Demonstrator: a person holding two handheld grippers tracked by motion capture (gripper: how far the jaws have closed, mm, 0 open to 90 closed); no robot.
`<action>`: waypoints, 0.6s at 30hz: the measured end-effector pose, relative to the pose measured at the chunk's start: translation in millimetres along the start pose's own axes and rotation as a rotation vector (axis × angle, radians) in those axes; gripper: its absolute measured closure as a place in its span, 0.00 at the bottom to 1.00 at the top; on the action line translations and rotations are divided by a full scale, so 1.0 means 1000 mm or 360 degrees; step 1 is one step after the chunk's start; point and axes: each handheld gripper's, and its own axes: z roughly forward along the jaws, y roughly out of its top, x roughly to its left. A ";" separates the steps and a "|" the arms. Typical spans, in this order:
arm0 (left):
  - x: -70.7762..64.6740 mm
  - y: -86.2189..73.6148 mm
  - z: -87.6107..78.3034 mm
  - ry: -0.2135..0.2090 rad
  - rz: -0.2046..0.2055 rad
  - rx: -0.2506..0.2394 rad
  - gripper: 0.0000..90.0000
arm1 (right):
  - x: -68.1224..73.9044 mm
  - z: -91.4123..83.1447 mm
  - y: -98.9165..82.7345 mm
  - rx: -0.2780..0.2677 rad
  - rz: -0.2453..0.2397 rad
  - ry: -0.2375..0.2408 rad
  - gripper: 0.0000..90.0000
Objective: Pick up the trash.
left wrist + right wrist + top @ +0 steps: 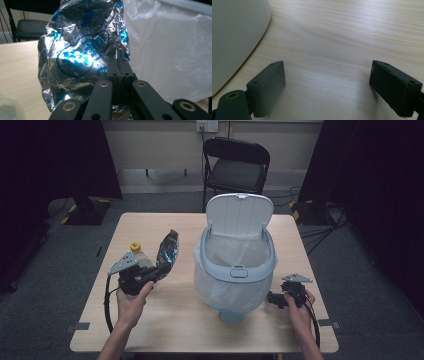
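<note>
A crumpled silver foil bag [168,251] with blue print hangs above the table's left half, pinched at its lower edge by my left gripper [161,269]. In the left gripper view the two jaws meet on the foil bag [82,52], and my left gripper [119,65] is shut on it. A white pedal bin [235,260] with its lid up and a clear liner stands mid-table, just right of the bag. My right gripper [272,299] rests low beside the bin's right foot. Its jaws stand wide apart in the right gripper view, my right gripper [328,87] holding nothing over bare wood.
A small bottle with a yellow cap [136,251] sits behind my left hand. The bin's liner [172,50] hangs close to the right of the bag. The bin's base [234,37] curves at the left. A black chair [236,167] stands beyond the table [165,320].
</note>
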 end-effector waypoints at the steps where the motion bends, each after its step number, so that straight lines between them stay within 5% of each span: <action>1: -0.001 0.001 0.000 -0.0001 -0.0004 -0.0016 1.00 | 0.000 0.000 0.000 0.0000 0.0000 0.0000 0.13; 15: -0.007 0.031 -0.010 -0.0022 0.0044 -0.0130 1.00 | 0.000 0.002 0.001 -0.0001 -0.0006 0.0004 0.13; 18: -0.012 0.039 -0.008 -0.0068 0.0033 -0.0163 1.00 | 0.000 0.001 0.001 -0.0001 -0.0006 0.0004 0.13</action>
